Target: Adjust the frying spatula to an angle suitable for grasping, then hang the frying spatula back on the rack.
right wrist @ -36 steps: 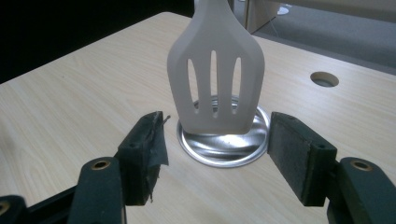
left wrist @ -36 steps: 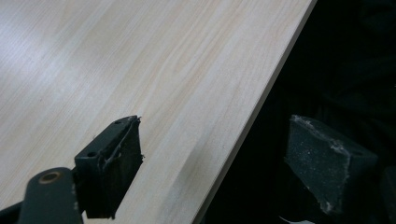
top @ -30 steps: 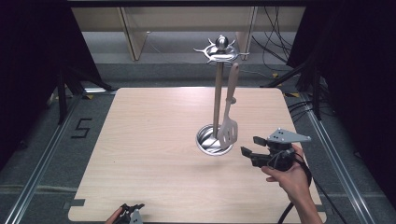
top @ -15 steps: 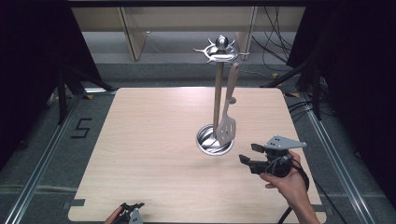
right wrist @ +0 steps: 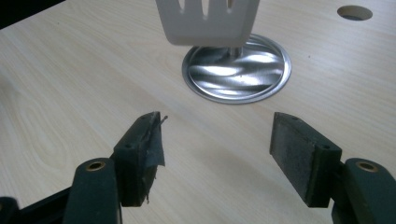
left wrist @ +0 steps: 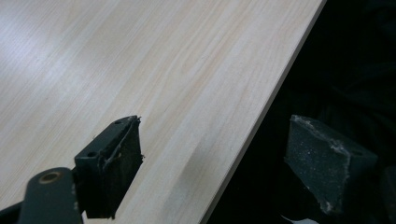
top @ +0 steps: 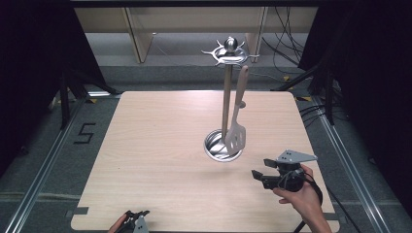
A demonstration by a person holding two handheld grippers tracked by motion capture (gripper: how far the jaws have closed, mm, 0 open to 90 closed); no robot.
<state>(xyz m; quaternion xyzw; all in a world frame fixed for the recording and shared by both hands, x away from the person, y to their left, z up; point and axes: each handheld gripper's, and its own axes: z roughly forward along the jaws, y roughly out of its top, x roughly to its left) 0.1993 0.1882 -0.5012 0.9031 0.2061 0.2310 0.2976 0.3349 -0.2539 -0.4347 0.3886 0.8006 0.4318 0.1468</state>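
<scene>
right gripper point(top: 259, 176): wide, empty | left gripper point(left wrist: 212, 161): wide, empty | risk: knocking hung spatula point(top: 236, 127) off rack point(top: 226, 57), clipping stand base point(right wrist: 236, 70) on approach

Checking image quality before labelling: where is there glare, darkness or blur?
High view: sharp, dark surroundings, even light on the pale wooden table. Right gripper view: glare ripples on the round shiny metal base; the white slotted spatula is soft. Left gripper view: blackness beyond the table edge.

In the high view the bottom edge cuts off the left hand-held gripper point(top: 136, 222), leaving only its tip. In the right gripper view the top edge crops the spatula point(right wrist: 208, 21), so its handle and hanging point stay unseen. The stand's pole point(right wrist: 232, 50) is mostly hidden behind that blade.
</scene>
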